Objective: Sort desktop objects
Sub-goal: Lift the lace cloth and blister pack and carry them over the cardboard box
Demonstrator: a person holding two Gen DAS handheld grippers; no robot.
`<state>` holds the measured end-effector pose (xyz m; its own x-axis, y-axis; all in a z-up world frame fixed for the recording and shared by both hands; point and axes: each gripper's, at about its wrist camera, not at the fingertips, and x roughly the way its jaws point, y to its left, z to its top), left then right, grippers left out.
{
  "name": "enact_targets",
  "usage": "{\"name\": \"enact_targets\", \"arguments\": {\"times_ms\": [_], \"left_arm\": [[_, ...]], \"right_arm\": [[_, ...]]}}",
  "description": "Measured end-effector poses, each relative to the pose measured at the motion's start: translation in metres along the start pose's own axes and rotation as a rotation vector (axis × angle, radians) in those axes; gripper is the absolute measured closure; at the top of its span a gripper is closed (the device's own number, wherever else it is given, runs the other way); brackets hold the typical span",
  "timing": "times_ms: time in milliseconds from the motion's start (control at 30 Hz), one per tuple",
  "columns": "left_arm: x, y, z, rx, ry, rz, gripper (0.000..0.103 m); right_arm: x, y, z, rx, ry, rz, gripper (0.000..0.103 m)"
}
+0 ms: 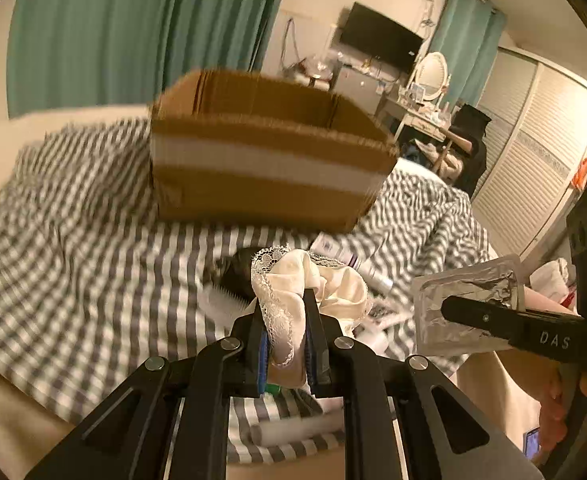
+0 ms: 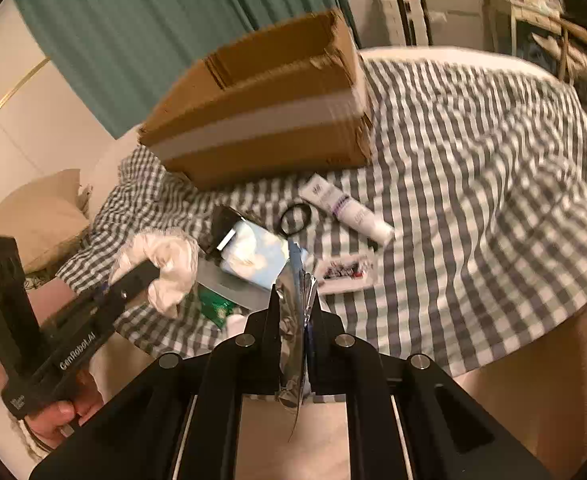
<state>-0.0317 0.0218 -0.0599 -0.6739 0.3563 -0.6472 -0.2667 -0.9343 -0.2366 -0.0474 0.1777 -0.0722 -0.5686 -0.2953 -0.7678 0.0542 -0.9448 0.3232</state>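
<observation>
While both of your grippers hang above the gingham bedspread [image 2: 473,184], each has something clamped in it. Your left gripper [image 1: 285,320] has its jaws pressed onto a cream satin scrunchie [image 1: 293,280] with a lace edge; the fabric bulges out ahead of the fingertips and a fold of it hangs down between the blue pads. From the right wrist view you see that same gripper [image 2: 149,276] side-on at the left, the pale cloth bunched at its tip and your hand [image 2: 59,414] wrapped around its handle. Your right gripper [image 2: 293,300] pinches a silver foil packet [image 2: 291,344] edge-on between nearly closed jaws; in the left wrist view the packet [image 1: 469,300] shows its flat, crinkled face, held up at the right side. Ahead of both grippers sits an open cardboard box [image 1: 261,160] with a pale tape band around its side, resting on the bedspread and blurred in both views. Between the box and your grippers lie the unsorted items: a white tube [image 2: 345,212] with purple print, a black hair tie [image 2: 295,218] just beside it, a light blue tissue pack [image 2: 253,252], a small printed card [image 2: 345,272], a green wrapper [image 2: 213,308] and a dark object [image 2: 223,224] that is too blurred to name.
</observation>
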Motion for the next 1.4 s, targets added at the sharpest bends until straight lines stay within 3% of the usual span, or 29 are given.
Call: {"name": "enact_targets", "arguments": {"times_ms": [167,433,567,800,967,1133,1267,1400], "left_arm": [[-0.015,-0.01,0.029,0.051,-0.066,0.051,0.089],[-0.037,-0.019,0.097,0.081,-0.162,0.042,0.089],[-0.044,-0.018,0.145,0.12,-0.201,0.065,0.089],[-0.026,-0.008,0.211,0.15,-0.21,0.115,0.089],[0.012,-0.006,0.22,0.269,-0.192,0.159,0.089],[0.069,0.019,0.216,0.172,-0.12,0.132,0.089],[0.11,0.028,0.21,0.187,-0.082,0.169,0.089],[0.126,0.032,0.204,0.178,-0.061,0.157,0.089]], "right_arm": [[-0.015,0.017,0.016,-0.03,-0.046,0.024,0.095],[-0.048,0.071,0.071,-0.185,-0.11,0.033,0.095],[-0.059,0.094,0.111,-0.282,-0.139,-0.013,0.095],[-0.052,0.103,0.176,-0.326,-0.153,-0.081,0.095],[-0.013,0.106,0.208,-0.388,-0.149,-0.159,0.095],[0.048,0.093,0.226,-0.377,-0.094,-0.165,0.095],[0.086,0.072,0.234,-0.312,-0.083,-0.163,0.095],[0.099,0.064,0.235,-0.274,-0.063,-0.141,0.095]]}}
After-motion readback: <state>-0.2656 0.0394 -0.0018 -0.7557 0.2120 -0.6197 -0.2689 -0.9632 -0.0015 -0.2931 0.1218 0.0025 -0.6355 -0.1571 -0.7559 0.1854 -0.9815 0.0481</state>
